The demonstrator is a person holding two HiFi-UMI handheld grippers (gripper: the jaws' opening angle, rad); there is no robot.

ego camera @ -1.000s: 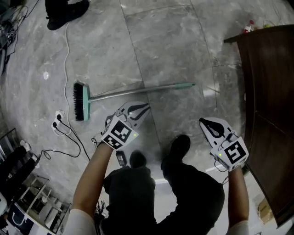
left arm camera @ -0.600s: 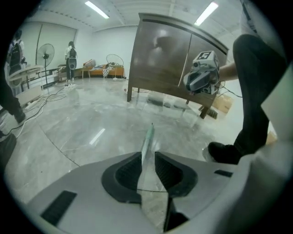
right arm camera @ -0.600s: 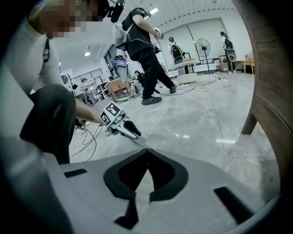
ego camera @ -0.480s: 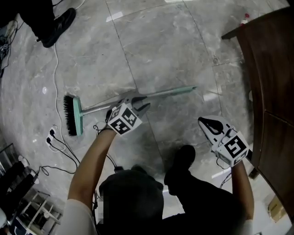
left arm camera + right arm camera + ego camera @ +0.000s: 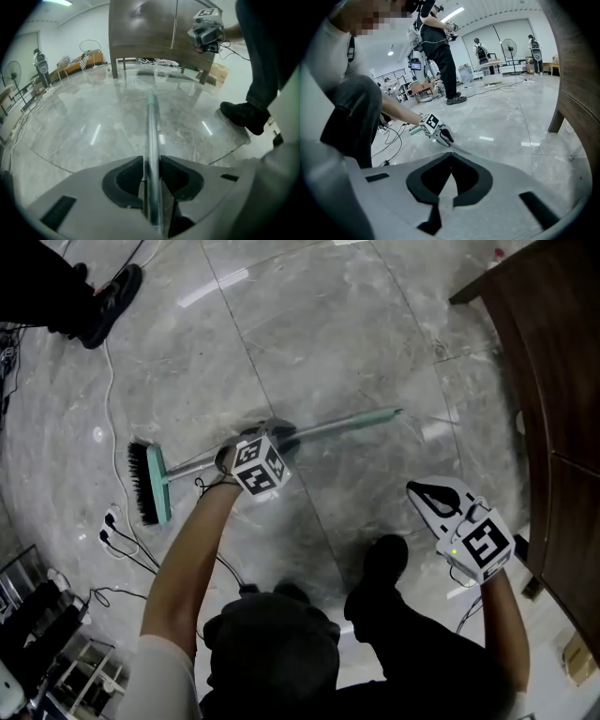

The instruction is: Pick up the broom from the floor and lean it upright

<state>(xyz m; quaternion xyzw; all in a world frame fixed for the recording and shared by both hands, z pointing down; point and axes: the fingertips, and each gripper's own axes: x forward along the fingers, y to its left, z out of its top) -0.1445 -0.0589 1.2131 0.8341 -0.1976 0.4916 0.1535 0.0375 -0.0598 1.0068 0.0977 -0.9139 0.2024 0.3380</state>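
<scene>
The broom lies flat on the grey marble floor, its green head (image 5: 150, 486) to the left and its long metal handle (image 5: 342, 425) running right. My left gripper (image 5: 277, 435) is down on the middle of the handle. In the left gripper view the handle (image 5: 151, 117) runs straight between the jaws of the left gripper (image 5: 151, 161), which have just been opening and now straddle it without clamping. My right gripper (image 5: 413, 488) hangs to the right, apart from the broom, with its jaws together and nothing in them. The right gripper view shows the left gripper (image 5: 440, 135) on the handle.
A dark wooden cabinet (image 5: 553, 381) stands along the right. Cables and a power strip (image 5: 112, 521) lie left of the broom head. Another person's shoe (image 5: 111, 294) is at the top left. My own shoe (image 5: 384, 559) is near the right gripper.
My left gripper has dropped to the floor and forward onto the broom handle, and its jaws have opened round it. The right gripper has sunk a little.
</scene>
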